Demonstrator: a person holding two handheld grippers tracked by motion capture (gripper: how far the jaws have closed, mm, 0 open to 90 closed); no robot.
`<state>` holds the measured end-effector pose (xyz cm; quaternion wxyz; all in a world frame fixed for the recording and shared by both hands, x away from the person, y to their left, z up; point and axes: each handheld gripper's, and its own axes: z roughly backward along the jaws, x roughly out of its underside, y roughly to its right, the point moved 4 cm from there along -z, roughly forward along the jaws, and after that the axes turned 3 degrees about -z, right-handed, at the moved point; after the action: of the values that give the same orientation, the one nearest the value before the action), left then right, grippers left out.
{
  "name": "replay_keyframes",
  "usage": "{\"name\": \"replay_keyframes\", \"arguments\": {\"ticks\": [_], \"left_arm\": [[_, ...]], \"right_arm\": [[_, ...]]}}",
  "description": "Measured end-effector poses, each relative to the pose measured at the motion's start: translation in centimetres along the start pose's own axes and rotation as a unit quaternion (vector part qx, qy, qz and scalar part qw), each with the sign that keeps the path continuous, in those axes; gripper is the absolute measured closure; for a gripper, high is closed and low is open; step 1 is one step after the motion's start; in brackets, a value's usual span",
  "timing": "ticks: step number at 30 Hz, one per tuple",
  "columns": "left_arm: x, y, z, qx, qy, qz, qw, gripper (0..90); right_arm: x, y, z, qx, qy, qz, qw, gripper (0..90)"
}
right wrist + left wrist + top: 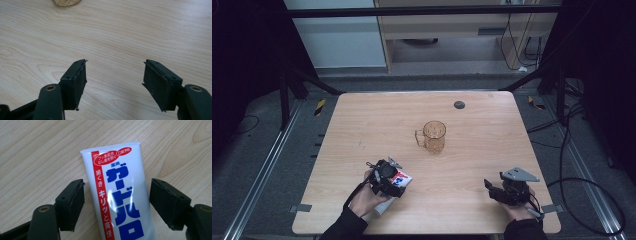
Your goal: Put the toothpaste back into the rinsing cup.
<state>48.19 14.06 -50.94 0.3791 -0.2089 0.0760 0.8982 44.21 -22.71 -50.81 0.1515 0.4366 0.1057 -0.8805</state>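
left tongs (117,195) spread wide, straddling a white toothpaste tube (120,195) lying flat on the counter (472,165) at its near left; neither pad touches the tube. right tongs (115,82) spread, holding nothing, over bare wood near right. amber mug (434,136) stands farther off, mid-counter. risk: glossy tube could squirt sideways if the pads close off-centre.

Lab recording bay: wooden table (472,165), metal frame rails (262,170), trailing cables (584,190).
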Motion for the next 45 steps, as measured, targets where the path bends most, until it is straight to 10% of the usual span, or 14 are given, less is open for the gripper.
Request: {"name": "replay_keyframes", "arguments": {"ticks": [29, 45], "left_arm": [[-0.3, 0.7, 0.8, 0.005, -0.016, 0.002, 0.9999, 56.7], [-0.4, -0.3, 3.9, 0.011, 0.041, 0.012, 0.999, 69.3]], "right_arm": [[0.0, 0.0, 0.0, 0.001, -0.002, 0.005, 1.0, 35.6], [0.0, 0.1, 0.0, 0.001, 0.0, 0.005, 1.0, 36.2]]}}
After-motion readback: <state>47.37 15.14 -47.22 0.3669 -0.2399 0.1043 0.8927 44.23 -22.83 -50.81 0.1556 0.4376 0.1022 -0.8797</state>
